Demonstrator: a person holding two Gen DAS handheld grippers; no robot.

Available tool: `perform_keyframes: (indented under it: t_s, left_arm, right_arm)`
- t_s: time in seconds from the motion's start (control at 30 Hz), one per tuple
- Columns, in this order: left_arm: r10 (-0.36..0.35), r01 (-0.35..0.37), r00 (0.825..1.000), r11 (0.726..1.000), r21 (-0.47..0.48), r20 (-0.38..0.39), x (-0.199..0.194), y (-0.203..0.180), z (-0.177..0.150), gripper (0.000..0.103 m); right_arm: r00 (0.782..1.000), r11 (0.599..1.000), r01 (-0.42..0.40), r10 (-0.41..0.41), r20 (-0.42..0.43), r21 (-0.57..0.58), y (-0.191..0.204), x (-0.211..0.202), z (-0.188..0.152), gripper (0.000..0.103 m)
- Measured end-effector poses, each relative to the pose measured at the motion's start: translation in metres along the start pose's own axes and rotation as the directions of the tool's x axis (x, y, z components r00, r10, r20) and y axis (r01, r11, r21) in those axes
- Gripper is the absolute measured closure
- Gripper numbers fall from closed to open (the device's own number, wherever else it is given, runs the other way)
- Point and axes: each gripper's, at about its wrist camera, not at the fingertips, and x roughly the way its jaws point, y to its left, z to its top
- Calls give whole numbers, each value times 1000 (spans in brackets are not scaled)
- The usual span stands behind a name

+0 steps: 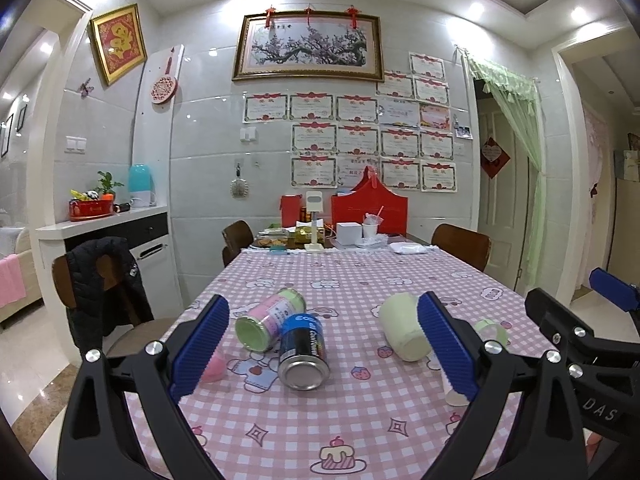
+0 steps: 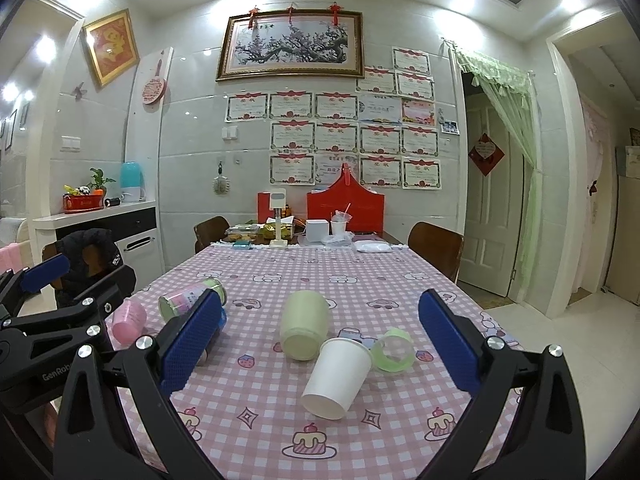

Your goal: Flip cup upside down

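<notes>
Several cups and cans lie on their sides on the pink checked tablecloth (image 2: 280,420). A white paper cup (image 2: 338,376) lies with its base toward me, next to a pale green cup (image 2: 304,326) and a clear green-rimmed cup (image 2: 392,350). A pink cup (image 2: 128,320) lies at the left. A blue can (image 1: 304,354) and a pink-and-green can (image 1: 270,320) lie in the left wrist view, with the pale green cup (image 1: 402,332) to their right. My left gripper (image 1: 320,344) is open and empty above the cans. My right gripper (image 2: 320,352) is open and empty above the cups.
The far end of the table holds red gift bags (image 2: 346,204), a white box (image 2: 318,230), food containers and a small stand. Wooden chairs (image 2: 436,246) stand at both sides; one at the left carries a black jacket (image 1: 106,284). A doorway (image 2: 496,200) is at the right.
</notes>
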Motion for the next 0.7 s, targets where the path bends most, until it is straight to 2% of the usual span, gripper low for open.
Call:
perform_keyframes:
  t_s: [0.7]
  left_arm:
    - [-18, 18, 1000, 999, 30, -13, 12, -11, 4, 9]
  right_arm:
    - [1000, 999, 27, -27, -6, 17, -10, 5, -2, 8]
